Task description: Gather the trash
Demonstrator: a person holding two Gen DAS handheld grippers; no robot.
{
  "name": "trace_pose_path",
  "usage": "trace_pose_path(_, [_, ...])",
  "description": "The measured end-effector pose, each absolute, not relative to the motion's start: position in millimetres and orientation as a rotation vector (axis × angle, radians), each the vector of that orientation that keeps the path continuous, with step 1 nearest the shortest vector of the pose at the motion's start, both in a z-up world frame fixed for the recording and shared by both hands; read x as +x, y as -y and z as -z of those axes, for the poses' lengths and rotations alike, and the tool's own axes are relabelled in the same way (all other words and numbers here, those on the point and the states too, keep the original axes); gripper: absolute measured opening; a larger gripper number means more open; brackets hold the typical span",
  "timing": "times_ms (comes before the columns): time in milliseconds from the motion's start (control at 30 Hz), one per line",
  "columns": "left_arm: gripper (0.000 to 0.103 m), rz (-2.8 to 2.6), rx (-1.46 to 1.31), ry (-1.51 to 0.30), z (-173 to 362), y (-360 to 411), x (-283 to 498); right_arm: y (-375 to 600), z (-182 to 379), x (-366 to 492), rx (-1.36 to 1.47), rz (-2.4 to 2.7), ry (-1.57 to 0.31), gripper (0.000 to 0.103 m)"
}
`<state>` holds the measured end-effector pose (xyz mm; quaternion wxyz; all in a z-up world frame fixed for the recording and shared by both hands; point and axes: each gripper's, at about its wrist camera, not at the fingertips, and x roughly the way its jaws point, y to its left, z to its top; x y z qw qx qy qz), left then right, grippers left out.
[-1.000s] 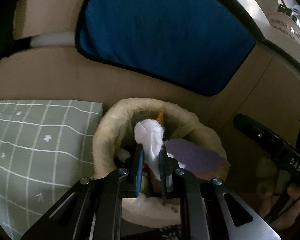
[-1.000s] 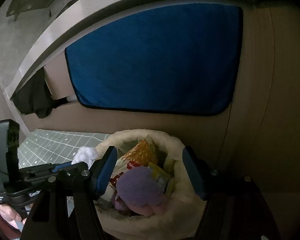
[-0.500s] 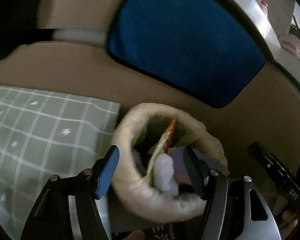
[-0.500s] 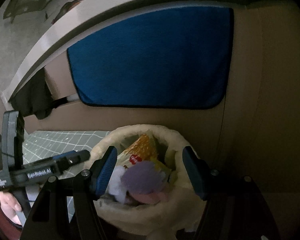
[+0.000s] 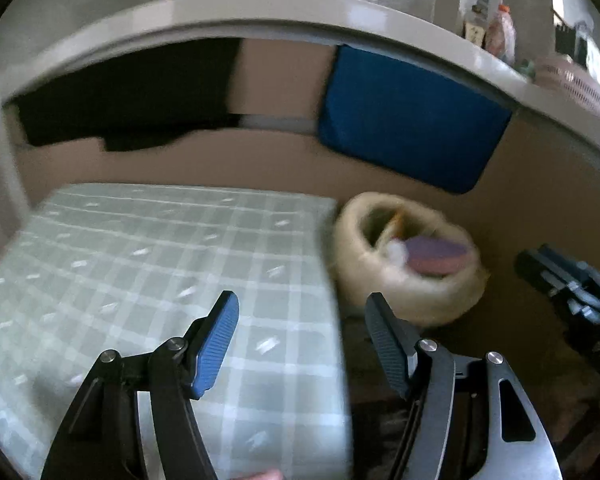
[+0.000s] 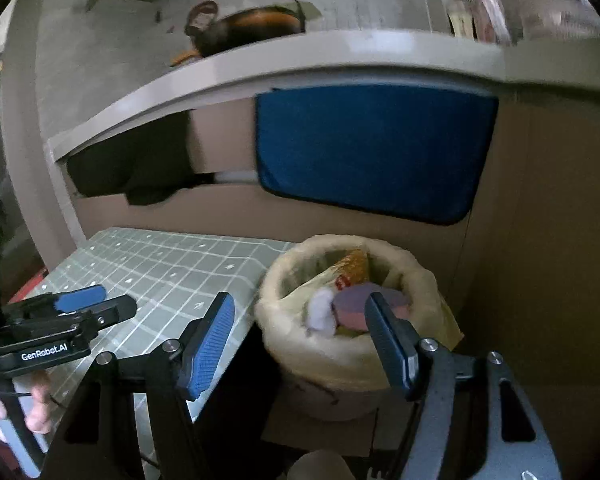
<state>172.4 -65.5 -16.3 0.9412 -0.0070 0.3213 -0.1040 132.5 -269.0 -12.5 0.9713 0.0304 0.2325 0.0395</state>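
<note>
A round bin with a pale yellow liner point(image 6: 284, 292) stands on the floor beside the table; it also shows in the left wrist view point(image 5: 352, 240). In it lie a white tissue wad point(image 6: 320, 310), a purple pad point(image 6: 356, 304) and a yellow snack wrapper point(image 6: 352, 266). My left gripper point(image 5: 302, 334) is open and empty, above the table's right edge, left of the bin. It also shows in the right wrist view point(image 6: 96, 304). My right gripper point(image 6: 300, 334) is open and empty, just in front of the bin.
The table has a green grid cloth point(image 5: 140, 264). A blue cloth point(image 6: 372, 152) hangs on the brown panel behind the bin. A grey shelf point(image 6: 300, 56) runs above. A dark cloth point(image 6: 140, 164) hangs at the left. My right gripper's body point(image 5: 572, 280) shows right of the bin.
My left gripper opened and dropped the white tissue into the bin, then drew back and to the left over the table. My right gripper pulled back a little from the bin.
</note>
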Motion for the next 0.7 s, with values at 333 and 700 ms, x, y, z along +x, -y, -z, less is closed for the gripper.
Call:
trace_pose_path(333, [0.066,0.08,0.015,-0.515,5.3,28.5,87.0,212.0,19.9,72.0,-0.015,-0.14,-0.466,0.066])
trace_pose_path(700, [0.066,0.029,-0.008,-0.45,2.2,16.1,41.3,179.8,13.0,30.0,-0.058,-0.165,-0.384,0.067])
